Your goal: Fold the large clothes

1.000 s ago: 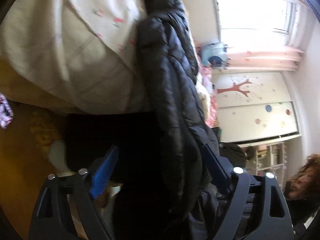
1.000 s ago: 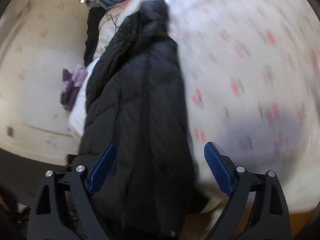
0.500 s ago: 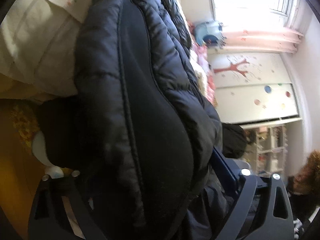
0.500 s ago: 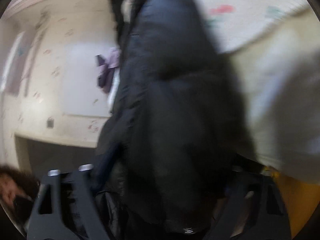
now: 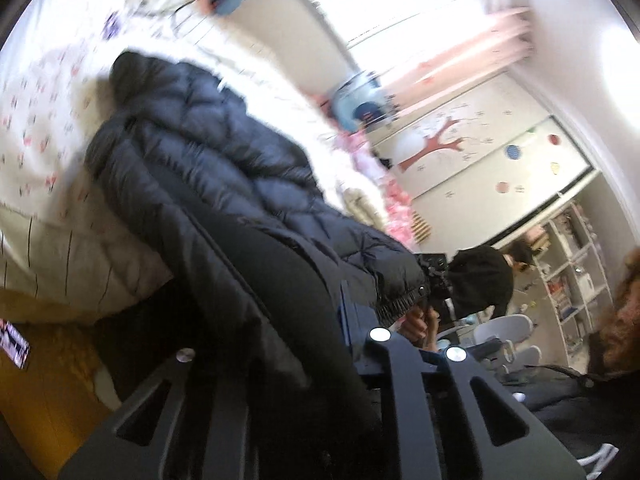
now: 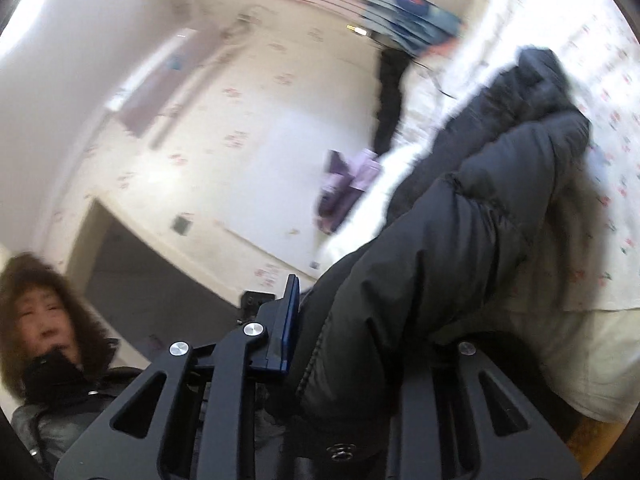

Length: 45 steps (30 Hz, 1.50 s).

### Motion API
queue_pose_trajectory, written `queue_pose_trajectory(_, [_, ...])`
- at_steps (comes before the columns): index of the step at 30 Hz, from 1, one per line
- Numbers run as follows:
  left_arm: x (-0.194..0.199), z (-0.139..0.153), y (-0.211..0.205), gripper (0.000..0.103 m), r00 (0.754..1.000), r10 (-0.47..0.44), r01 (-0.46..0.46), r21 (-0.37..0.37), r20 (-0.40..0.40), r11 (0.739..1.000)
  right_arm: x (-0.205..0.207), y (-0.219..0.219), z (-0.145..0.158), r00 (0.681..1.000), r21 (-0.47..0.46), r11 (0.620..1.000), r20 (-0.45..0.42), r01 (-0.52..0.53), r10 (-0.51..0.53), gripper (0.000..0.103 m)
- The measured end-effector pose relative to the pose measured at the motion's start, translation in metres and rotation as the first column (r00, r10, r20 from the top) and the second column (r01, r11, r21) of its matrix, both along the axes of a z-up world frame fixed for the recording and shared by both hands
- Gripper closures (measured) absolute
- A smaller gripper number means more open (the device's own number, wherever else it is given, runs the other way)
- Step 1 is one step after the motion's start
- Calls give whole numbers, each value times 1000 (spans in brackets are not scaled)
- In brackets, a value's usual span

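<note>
A black quilted puffer jacket [image 5: 224, 184] lies lengthwise on a bed with a white floral cover [image 5: 44, 92]; its near end hangs over the bed edge. My left gripper [image 5: 280, 340] is shut on the jacket's hem, and the fabric hides its fingertips. In the right wrist view the same jacket [image 6: 460, 240] runs from the bed into my right gripper [image 6: 360, 336], which is shut on its near edge. One blue pad [image 6: 290, 320] shows at the left; the other is hidden by fabric.
The bed's white side [image 6: 568, 352] drops to an orange-brown floor [image 5: 44, 400]. A person in black [image 5: 480, 284] stands by white shelves [image 5: 572, 264]. The person holding the grippers [image 6: 36, 320] is close behind. Purple clothes [image 6: 348, 184] lie at the bed's far edge.
Both grippers were open around the jacket's hanging end one second ago; they have closed on it and lifted, tilting the views up toward the room.
</note>
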<state>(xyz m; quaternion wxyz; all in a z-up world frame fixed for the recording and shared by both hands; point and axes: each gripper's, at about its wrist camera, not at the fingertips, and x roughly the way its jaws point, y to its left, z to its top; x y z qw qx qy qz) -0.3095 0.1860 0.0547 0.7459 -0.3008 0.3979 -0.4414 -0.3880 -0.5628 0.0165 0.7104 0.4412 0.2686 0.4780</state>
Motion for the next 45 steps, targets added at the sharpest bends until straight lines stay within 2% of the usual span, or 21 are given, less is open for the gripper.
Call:
queue_pose_trajectory(3, [-15,6,20,87,1000,9,-9,-33,17,999,-19,-11,8,999,43,999,31,14,-15,80])
queue_pose_trajectory(9, [-16,-43,52,87,987,78,-93,-107,-137,990,-46,-34,-43,995,122,989,-70,81,-72,80])
queue_pose_trajectory(12, [-10,-41,51,87,988,84,-101,-124,-132,987,-44,-42,-55,995,139,987,-72,85,-76,80])
queue_pose_trajectory(14, [-1,-28,47,87,990,93,-108,-135,-107,985,-29,-44,-45,996,139,987,-47,83,-77,80])
queue_pose_trajectory(18, [42,-1,47,87,987,152,-160,-189,-57,969,25,-47,-15,996,140,986,4,92,-94,80])
queue_pose_trajectory(21, [105,20,50,87,975,219,-221,-217,-36,951,84,-47,10,992,116,986,20,119,-122,80])
queue_pose_trajectory(22, [120,23,49,87,972,231,-232,-219,-31,948,109,-46,16,991,109,985,16,132,-134,80])
queue_pose_trajectory(24, [175,25,47,87,961,275,-277,-224,-39,935,153,-46,21,986,86,982,-10,167,-167,80])
queue_pose_trajectory(26, [221,15,45,87,945,319,-327,-203,-68,923,203,-46,10,977,64,976,-68,207,-202,80])
queue_pose_trajectory(29, [292,-23,35,87,911,378,-404,-179,-162,897,268,-46,-30,945,1,962,-189,271,-266,80])
queue_pose_trajectory(31, [332,-55,22,87,884,422,-448,-104,-200,888,305,-47,-68,906,-63,947,-279,315,-319,80])
queue_pose_trajectory(33, [358,-83,11,87,865,444,-466,-50,-232,883,324,-46,-97,878,-75,940,-339,332,-337,80])
queue_pose_trajectory(34, [367,-98,6,87,858,448,-469,-28,-249,883,333,-45,-113,865,-82,938,-367,337,-343,82])
queue_pose_trajectory(37, [380,-119,-4,87,855,449,-463,10,-258,886,341,-40,-129,861,-91,939,-376,332,-341,82])
queue_pose_trajectory(42, [387,-126,-5,86,860,464,-457,84,-211,885,351,-40,-122,877,-99,943,-348,317,-332,75])
queue_pose_trajectory(44, [392,-136,-3,86,849,461,-454,93,-259,886,362,-39,-127,868,-109,949,-384,297,-316,75])
queue_pose_trajectory(45, [394,-138,-1,86,842,456,-450,91,-288,888,367,-39,-132,852,-94,951,-426,294,-305,75])
